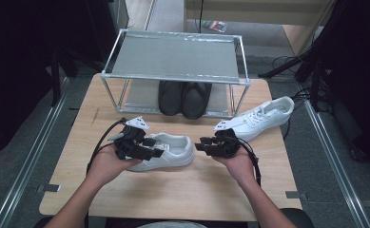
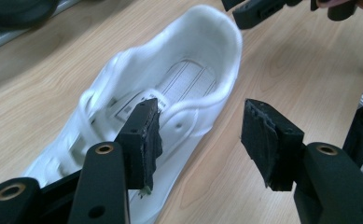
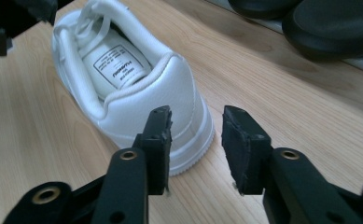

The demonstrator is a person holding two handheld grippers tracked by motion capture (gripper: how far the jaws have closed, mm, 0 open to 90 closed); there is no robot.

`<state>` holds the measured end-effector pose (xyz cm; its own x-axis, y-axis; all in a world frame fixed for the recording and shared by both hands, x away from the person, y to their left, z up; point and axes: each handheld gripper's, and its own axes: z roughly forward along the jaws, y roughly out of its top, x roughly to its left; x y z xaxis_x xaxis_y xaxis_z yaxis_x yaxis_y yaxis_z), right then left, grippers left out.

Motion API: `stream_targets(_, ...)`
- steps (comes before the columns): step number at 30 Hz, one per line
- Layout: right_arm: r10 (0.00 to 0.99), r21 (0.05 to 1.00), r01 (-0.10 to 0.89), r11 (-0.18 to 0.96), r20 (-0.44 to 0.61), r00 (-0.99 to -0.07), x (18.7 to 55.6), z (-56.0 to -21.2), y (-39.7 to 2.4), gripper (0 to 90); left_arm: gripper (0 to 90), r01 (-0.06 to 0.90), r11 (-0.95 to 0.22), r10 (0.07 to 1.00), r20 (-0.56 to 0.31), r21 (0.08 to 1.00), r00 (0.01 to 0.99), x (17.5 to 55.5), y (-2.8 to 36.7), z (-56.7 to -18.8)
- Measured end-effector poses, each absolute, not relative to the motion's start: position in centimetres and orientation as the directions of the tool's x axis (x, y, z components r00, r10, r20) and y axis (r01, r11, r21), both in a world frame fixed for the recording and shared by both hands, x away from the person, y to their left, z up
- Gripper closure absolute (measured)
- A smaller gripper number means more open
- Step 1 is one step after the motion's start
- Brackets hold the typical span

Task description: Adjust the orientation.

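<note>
A white sneaker (image 1: 173, 151) lies on its sole in the middle of the wooden table (image 1: 173, 194), heel to the right. My left gripper (image 1: 157, 147) is at its laced end and stands open. In the left gripper view its jaws (image 2: 200, 116) straddle the sneaker's (image 2: 202, 42) side wall, one jaw over the opening and one over the table. My right gripper (image 1: 199, 144) is open just behind the heel. In the right gripper view its fingertips' midpoint (image 3: 195, 119) is a little short of the heel (image 3: 156, 88), with nothing between the jaws.
A metal-framed shoe rack (image 1: 173, 57) stands at the back of the table, with a pair of black shoes (image 1: 183, 97) on its lower shelf. A second white sneaker (image 1: 263, 116) lies at the right, beside the rack. Bare wood lies in front of the hands.
</note>
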<state>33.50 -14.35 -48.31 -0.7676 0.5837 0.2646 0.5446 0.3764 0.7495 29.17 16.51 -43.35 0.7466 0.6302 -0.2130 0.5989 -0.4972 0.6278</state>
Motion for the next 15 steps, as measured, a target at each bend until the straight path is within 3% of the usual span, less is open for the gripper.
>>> stream_targets(6,0.605,0.729,0.566,0.386,0.263,-0.752,34.1,-48.0,-13.5,89.5,52.1,0.591,-0.491,0.64,-0.195,0.64,0.743,28.3,17.6,-44.0)
stream_targets(9,0.608,0.743,0.552,0.379,0.249,-0.754,34.4,-47.8,-13.0,90.0,61.8,0.598,-0.487,0.648,-0.197,0.637,0.736,28.0,18.4,-44.2)
stream_targets(12,0.607,0.748,0.539,0.387,0.233,-0.76,35.0,-48.1,-12.6,90.0,80.1,0.593,-0.484,0.647,-0.193,0.644,0.738,28.0,19.1,-44.4)
stream_targets(15,0.609,0.74,0.544,0.394,0.233,-0.758,35.4,-48.5,-12.4,90.0,88.9,0.623,-0.477,0.662,-0.212,0.62,0.719,28.5,19.6,-45.1)
